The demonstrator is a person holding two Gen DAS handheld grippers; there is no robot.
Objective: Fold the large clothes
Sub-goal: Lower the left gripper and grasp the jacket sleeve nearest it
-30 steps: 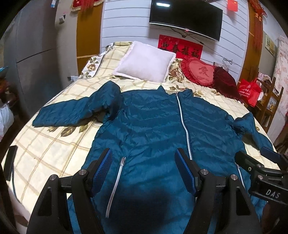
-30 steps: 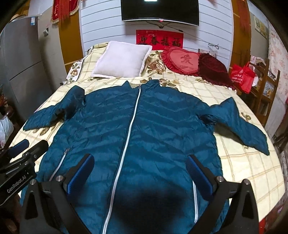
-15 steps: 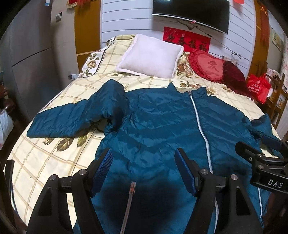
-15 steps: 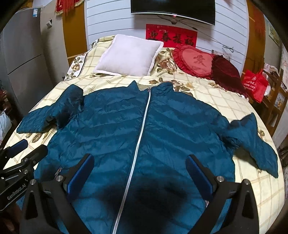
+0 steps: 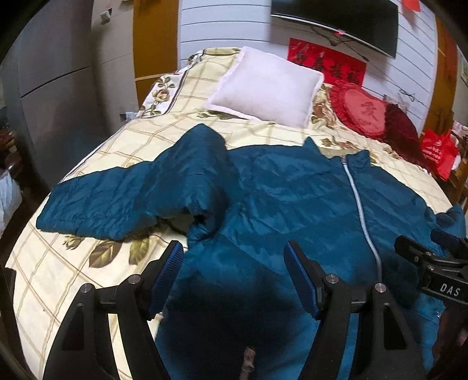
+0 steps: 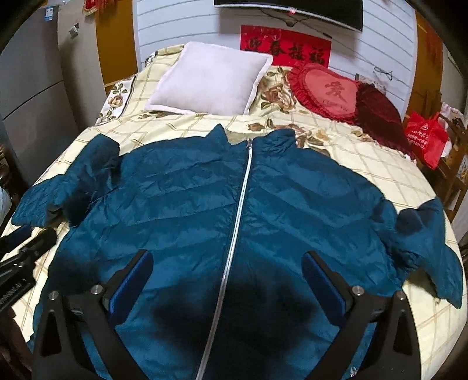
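Nearest the lens in the left wrist view, the left gripper (image 5: 234, 274) hovers over the lower left front of the jacket (image 5: 292, 210), its two blue-padded fingers (image 5: 168, 271) spread wide with nothing between them. At the right edge of this view, part of the right gripper (image 5: 433, 271) shows as a black body marked "DAS". Seen from its own camera, the right gripper (image 6: 228, 280) hangs above the lower middle of the jacket (image 6: 190, 204), jaws likewise parted and holding nothing, one finger on either side of the silver zipper (image 6: 238, 216); its dark shadow falls on the fabric below.

Beyond the fingers, the teal quilted jacket lies front up and zipped closed on the bed (image 6: 380, 163), collar toward the headboard. The sleeve on the left side (image 5: 117, 204) extends outward across the cream checked bedspread, with a bunched fold at the shoulder. The sleeve on the right side (image 6: 433, 242) stretches toward the bed's right edge, crumpled near the armpit.

Farther back, a white pillow (image 6: 207, 83) rests at the head of the bed, beside a red heart-shaped cushion (image 6: 330, 90) and a dark red cushion (image 6: 380, 117). A red bag (image 6: 427, 137) sits off the bed's right side. On the far wall hang a red banner (image 6: 285, 48) and, above it, a dark television (image 6: 289, 11).
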